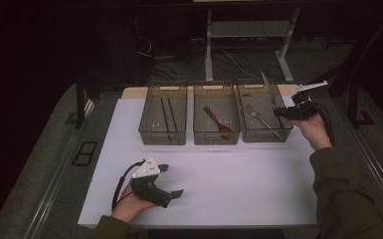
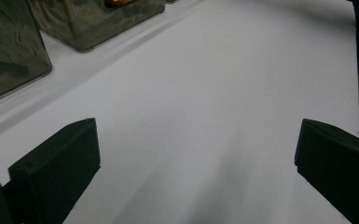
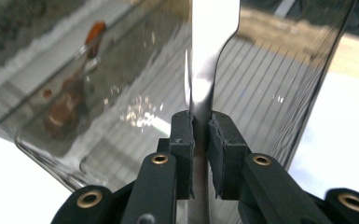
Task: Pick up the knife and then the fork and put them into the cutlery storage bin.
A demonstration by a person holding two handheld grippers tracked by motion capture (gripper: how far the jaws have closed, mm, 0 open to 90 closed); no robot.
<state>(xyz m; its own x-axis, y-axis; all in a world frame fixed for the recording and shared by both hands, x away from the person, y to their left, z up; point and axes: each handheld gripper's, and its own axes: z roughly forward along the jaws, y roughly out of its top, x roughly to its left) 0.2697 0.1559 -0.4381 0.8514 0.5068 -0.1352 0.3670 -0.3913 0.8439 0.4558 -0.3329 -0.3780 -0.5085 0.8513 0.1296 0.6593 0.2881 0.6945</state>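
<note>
The right gripper (image 1: 282, 111) has its two black jaws pinched tight on a flat, shiny silver metal knife (image 3: 208, 56). The pads squeeze its handle from both sides, and the blade sticks up past them. In the high view the knife (image 1: 267, 87) stands tilted over the right see-through grey plastic bin (image 1: 263, 135), at that bin's right edge. A silver metal fork (image 1: 259, 117) lies inside this bin. The middle see-through bin (image 1: 216, 135) holds a brown wooden spoon (image 1: 218, 122) – the left see-through bin (image 1: 162, 135) holds two thin dark sticks (image 1: 168, 113), prob. chopsticks.

The left gripper (image 1: 173, 180) rests low on the white table top (image 1: 239, 184), near the front edge, well apart from the bins. Its jaws stand wide apart w/ nothing between them – just bare white table (image 2: 205, 116).
</note>
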